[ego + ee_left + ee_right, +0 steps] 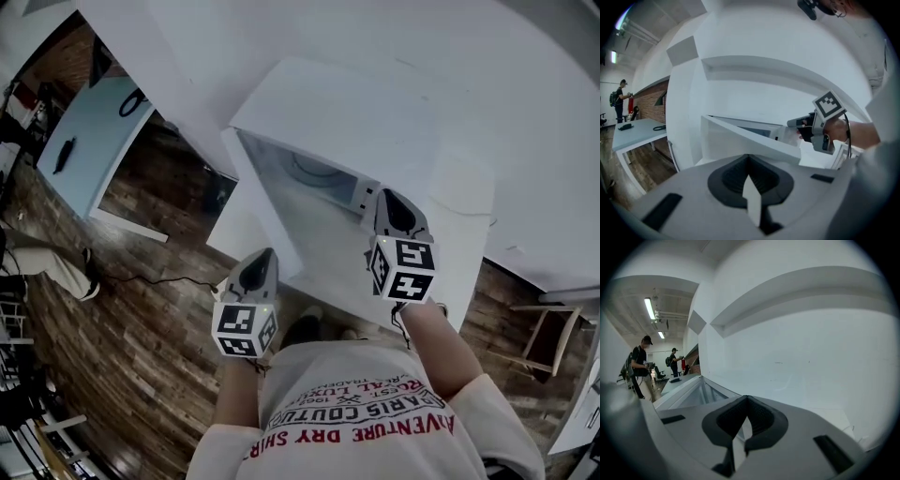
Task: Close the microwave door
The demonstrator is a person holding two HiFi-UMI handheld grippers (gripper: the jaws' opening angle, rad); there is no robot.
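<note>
**A:** We've got the microwave (356, 103) on the white desk (469, 187) with its door (265, 202) swung wide towards us, hinged at the left. The left claw (261, 258) is just beside the free edge, jaws pressed together on nothing.

**B:** Same on the right. The right claw (394, 202) is closed and empty, sitting by the right-hand front of the cavity. That's our worry: if we swing the door in now, we think it could hit that claw before it latches.

**A:** Agreed, we'd want it clear first. From the left gripper view, the door (740, 136) is a flat, smooth white slab with a sharp top edge. The left claw (750, 187) has a narrow tip, so it could skid off that glossy face mid-push.

**B:** If we shove too hard, the whole box may slide on the slick desk. If we push too softly, the latch likely won't catch.

**A:** In the right gripper view the right claw (743, 427) shows dark ribbed pads. Beyond them is the microwave's (693, 390) hard, boxy cavity with crisp corners.

**B:** There's a round turntable (314, 169) inside, and plank floor (141, 309) below us.
</note>
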